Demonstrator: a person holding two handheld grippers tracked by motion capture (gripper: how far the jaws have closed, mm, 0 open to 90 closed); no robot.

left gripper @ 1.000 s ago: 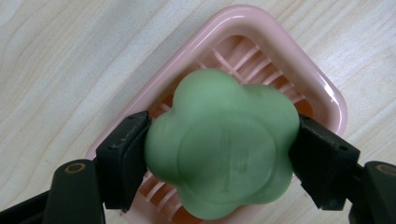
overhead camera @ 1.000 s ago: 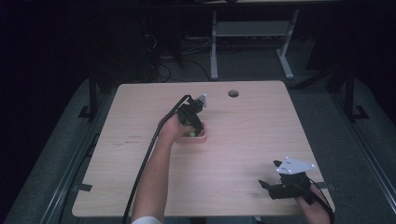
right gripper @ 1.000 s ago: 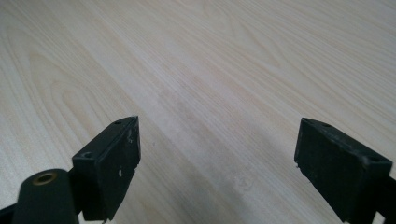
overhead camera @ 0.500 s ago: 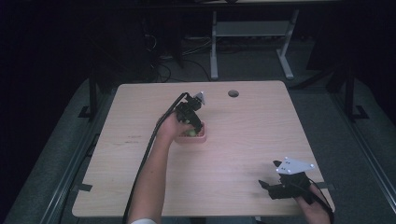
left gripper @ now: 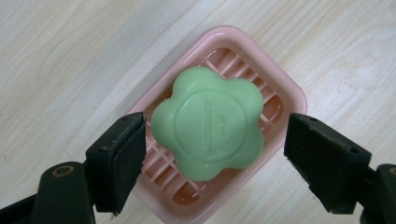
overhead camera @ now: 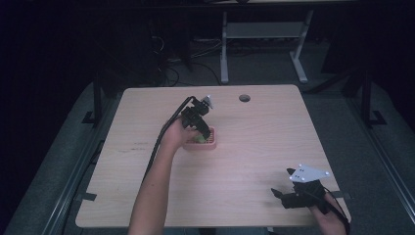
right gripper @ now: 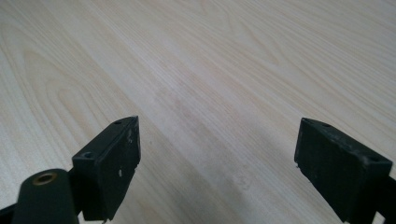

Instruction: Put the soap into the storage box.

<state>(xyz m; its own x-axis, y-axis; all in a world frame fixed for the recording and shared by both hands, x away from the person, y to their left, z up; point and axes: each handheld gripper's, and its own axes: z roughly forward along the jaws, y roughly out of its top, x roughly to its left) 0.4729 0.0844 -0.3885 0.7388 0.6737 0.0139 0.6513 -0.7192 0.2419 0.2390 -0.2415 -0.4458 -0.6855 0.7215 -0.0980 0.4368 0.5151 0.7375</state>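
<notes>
Here, a green flower-shaped bar of soap [left gripper: 208, 122] lies in a pink plastic soap dish with a ribbed bottom [left gripper: 290, 92], which stands on the light wooden table [overhead camera: 254, 127] near its middle. The left gripper [left gripper: 212, 154] is above the dish with its jaws spread wide, one on each side of the soap, and they do not touch it. Well apart, at the near right corner, the right gripper [right gripper: 217, 163] is also released over bare wood.

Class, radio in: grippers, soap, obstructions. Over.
Left gripper open, straddling green soap in pink soap dish. Right gripper open over bare table. Nothing obstructing.
</notes>
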